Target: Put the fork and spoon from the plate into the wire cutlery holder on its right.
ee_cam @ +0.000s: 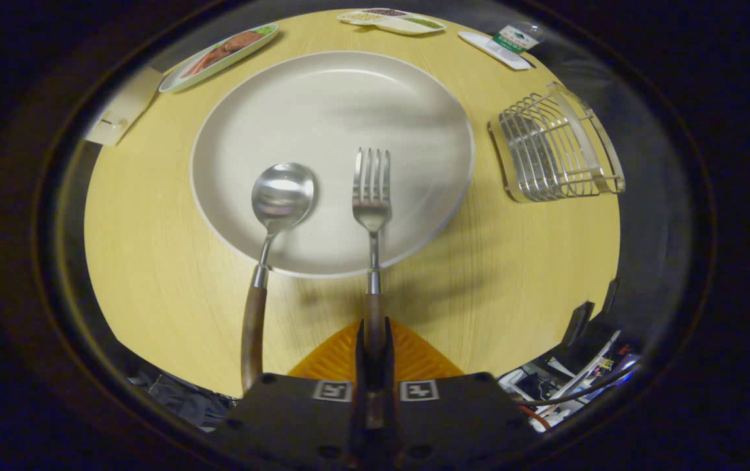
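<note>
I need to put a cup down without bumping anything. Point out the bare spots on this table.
Bare wood lies between the plate and the wire holder, and more ahead of the holder toward the gripper, whose jaws are shut on the fork handle. Left of the spoon is open too. The far edge is crowded with small trays.

Lighting warm, fairly bright over table [152, 261], from above. Soft grey reflections smear across plate [322, 118]; bright glare spot in spoon [280, 196] bowl. Dark soft shadow on wood ahead of gripper [373, 340], right of fork [372, 196] handle. Strong fisheye bend: table edge curves, wire cutlery holder [554, 150] warped. Periphery dim, hazy, w/ blur twd rim. Centre sharp. Gripper fingers pressed onto fork handle, slightly soft, close to lens.
</note>
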Tool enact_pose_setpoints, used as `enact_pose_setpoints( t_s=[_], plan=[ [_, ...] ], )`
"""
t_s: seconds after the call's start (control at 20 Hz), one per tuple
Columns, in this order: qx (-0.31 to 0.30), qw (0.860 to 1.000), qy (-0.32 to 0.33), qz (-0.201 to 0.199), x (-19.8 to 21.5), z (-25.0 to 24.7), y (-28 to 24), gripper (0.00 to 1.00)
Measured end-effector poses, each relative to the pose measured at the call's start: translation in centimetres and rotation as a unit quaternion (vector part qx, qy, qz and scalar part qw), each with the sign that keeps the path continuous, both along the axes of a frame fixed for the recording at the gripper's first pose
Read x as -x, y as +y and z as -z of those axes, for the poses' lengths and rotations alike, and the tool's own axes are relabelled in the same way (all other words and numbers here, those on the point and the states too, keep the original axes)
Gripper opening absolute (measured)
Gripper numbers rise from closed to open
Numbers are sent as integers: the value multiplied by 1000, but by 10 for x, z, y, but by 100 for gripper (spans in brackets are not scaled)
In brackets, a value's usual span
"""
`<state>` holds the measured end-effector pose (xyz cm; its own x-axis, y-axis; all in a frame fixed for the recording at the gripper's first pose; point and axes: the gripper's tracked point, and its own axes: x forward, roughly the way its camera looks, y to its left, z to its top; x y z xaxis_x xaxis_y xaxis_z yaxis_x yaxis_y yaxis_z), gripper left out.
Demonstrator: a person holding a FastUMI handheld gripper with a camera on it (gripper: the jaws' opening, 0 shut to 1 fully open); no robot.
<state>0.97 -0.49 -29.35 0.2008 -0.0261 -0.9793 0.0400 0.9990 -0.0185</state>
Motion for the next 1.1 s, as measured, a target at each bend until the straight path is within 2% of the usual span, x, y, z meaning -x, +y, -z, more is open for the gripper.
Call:
enact_pose_setpoints(
  t_s=[0.15,0.35,0.75,1.1],
  plan=[
    [-5,1000,-2,-4,0,-1,3,10],
    [12,1000,2,-17,4,-8,1,10],
    [51,999,-9,-13,11,-59,-22,10],
    [37,999,14,29,18,-112,-52,10]
  ],
)
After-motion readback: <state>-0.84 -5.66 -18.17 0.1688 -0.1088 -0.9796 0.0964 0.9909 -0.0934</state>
